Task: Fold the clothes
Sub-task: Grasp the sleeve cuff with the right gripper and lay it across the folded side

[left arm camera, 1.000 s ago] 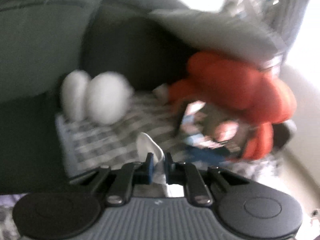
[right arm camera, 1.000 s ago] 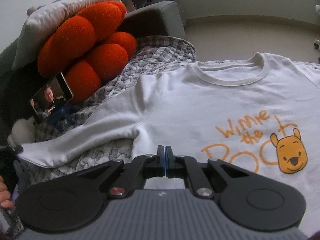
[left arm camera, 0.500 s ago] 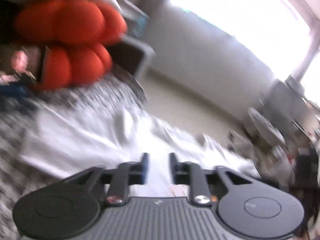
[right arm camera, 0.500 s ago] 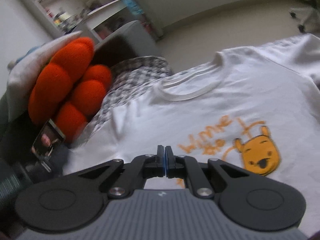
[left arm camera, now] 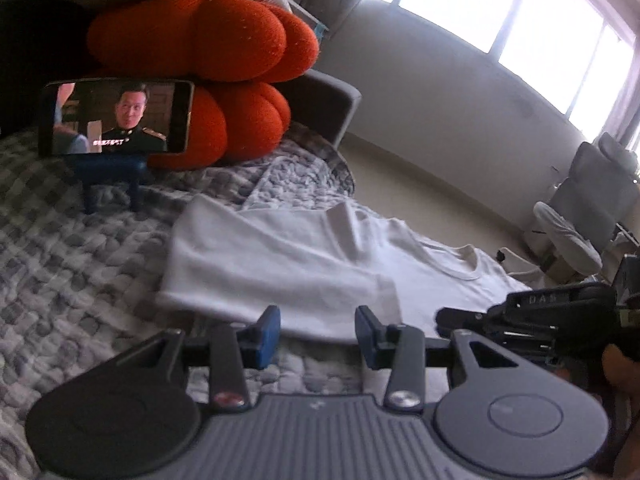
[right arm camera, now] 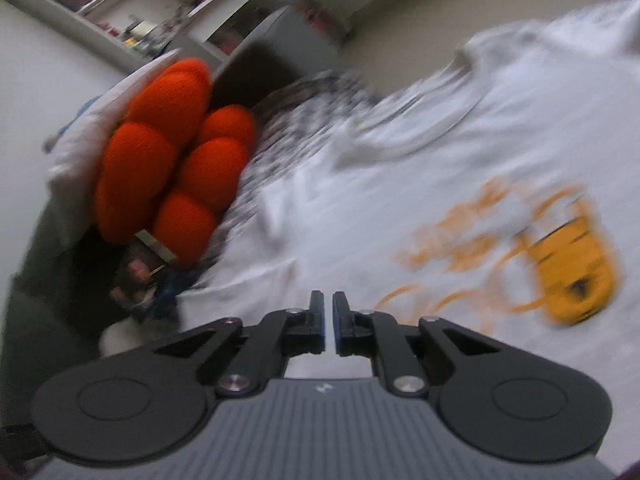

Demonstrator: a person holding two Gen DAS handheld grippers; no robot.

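A white T-shirt [left arm camera: 288,264] lies flat on a grey checked blanket [left arm camera: 60,240], with its near sleeve laid over the body and the collar toward the right. My left gripper [left arm camera: 316,332] is open wide just in front of the shirt's near edge, holding nothing. The right wrist view is blurred; the shirt [right arm camera: 400,200] there shows orange lettering and a yellow bear print [right arm camera: 572,272]. My right gripper [right arm camera: 328,328] hovers over the shirt's front, fingers parted by a narrow gap, nothing between them. It also shows at the right of the left wrist view as the right gripper [left arm camera: 540,316].
An orange lobed cushion [left arm camera: 208,40] leans at the back left, with a phone [left arm camera: 116,118] on a blue stand [left arm camera: 108,176] in front of it. A grey sofa arm [left arm camera: 328,108] is behind. Beige floor and a grey chair [left arm camera: 592,200] lie beyond the blanket's edge.
My left gripper was shut on white cloth a second ago; it has let go, swung right to face the shirt and opened wide. The right gripper's fingers have parted slightly.
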